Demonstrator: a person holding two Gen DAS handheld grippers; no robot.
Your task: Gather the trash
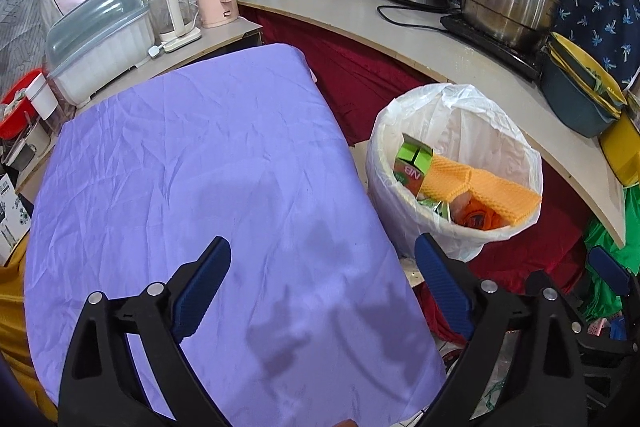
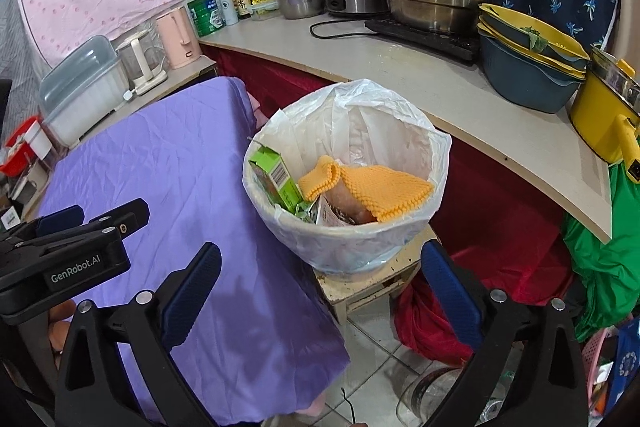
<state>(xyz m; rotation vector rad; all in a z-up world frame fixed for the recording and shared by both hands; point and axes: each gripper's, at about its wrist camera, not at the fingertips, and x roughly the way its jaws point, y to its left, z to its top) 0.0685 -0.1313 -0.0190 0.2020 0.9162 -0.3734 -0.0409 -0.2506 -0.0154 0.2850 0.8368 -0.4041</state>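
The left gripper [image 2: 76,227] carries the white lettering "GenRobot.AI" on its black body, seen from the right wrist camera. A green carton [image 1: 412,163] in the bin [image 1: 454,171] shows letters that read "NB" upside down, and a barcode on its side in the right view. The bin is a round pail lined with a thin, crinkled white plastic bag, and it stands on a small stool [image 2: 368,283] just beside the table [image 1: 200,167]. Inside, the carton leans against the bin's wall; a knitted orange cloth [image 1: 480,187] with a ribbed weave lies folded across the other trash, touching the carton. The table beside the bin is draped in smooth, creased purple fabric. Both the left gripper and the right gripper [image 2: 320,287] have their blue-padded fingers spread wide, holding nothing.
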